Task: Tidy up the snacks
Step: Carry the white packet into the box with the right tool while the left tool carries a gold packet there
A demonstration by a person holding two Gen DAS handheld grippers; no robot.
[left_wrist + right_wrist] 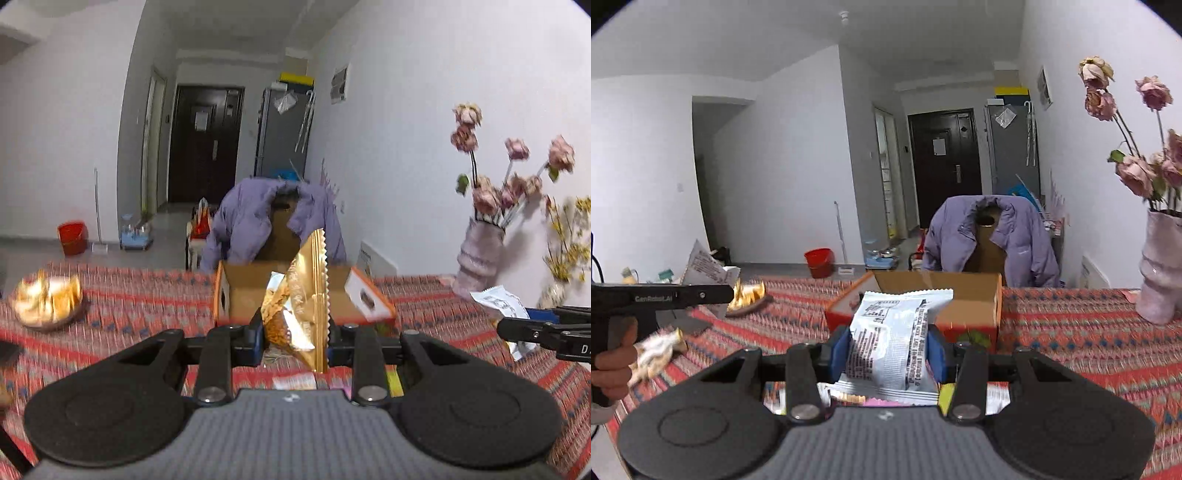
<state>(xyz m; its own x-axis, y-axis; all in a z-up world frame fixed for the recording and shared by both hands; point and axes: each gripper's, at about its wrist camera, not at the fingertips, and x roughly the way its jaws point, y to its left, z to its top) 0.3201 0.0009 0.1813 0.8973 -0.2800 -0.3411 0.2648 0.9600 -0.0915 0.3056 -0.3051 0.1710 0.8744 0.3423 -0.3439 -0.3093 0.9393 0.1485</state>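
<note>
My left gripper point(295, 336) is shut on a gold snack packet point(306, 295), which stands upright between the blue pads. Behind it an open cardboard box point(243, 291) rests on the table, its flaps spread. My right gripper point(888, 350) is shut on a white and blue printed packet point(890, 332), held in front of the same box point(967, 295). In the left wrist view the right gripper point(517, 325) reaches in from the right with its white packet point(498, 301). In the right wrist view the left gripper point(716, 295) and the hand point(613, 365) holding it show at the left.
A red patterned tablecloth point(147, 295) covers the table. A bowl of gold-wrapped snacks point(48, 299) sits at its left. A pale vase of dried roses point(1160, 266) stands at the right by the wall. More packets point(849, 397) lie below the grippers. A chair draped with a purple jacket point(258, 214) stands behind the box.
</note>
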